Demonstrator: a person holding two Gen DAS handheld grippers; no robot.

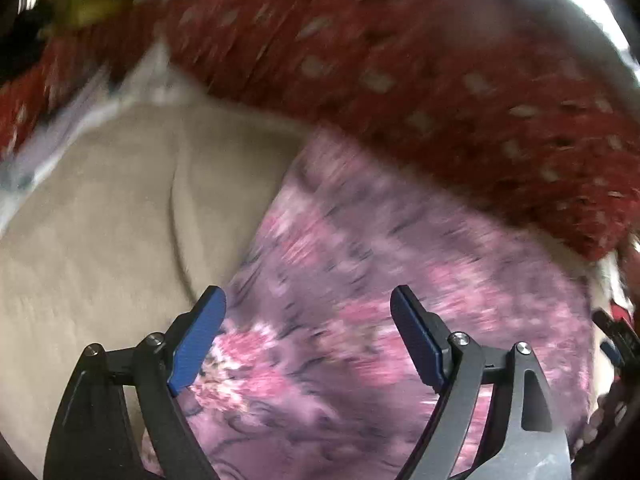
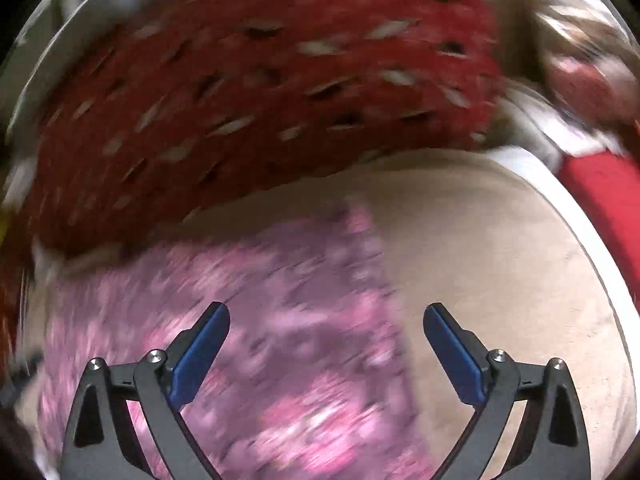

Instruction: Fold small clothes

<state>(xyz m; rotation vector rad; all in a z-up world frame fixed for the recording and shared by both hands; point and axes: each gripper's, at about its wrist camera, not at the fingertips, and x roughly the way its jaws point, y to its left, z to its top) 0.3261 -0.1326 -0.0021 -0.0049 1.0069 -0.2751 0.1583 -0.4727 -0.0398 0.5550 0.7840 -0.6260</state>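
Observation:
A pink and purple flowered garment point(image 1: 360, 280) lies flat on a beige surface point(image 1: 100, 220). My left gripper point(image 1: 308, 304) is open and empty, hovering over the garment's left part, its left fingertip near the cloth's left edge. In the right wrist view the same garment point(image 2: 280, 320) lies below my right gripper point(image 2: 326, 320), which is open and empty over the garment's right edge. Both views are blurred by motion.
A red cloth with pale spots point(image 1: 420, 80) lies along the far side of the garment, also in the right wrist view point(image 2: 240, 100). A plain red item point(image 2: 600, 200) and a white edge point(image 2: 532, 168) are at the right. The other gripper shows at the right edge point(image 1: 616, 340).

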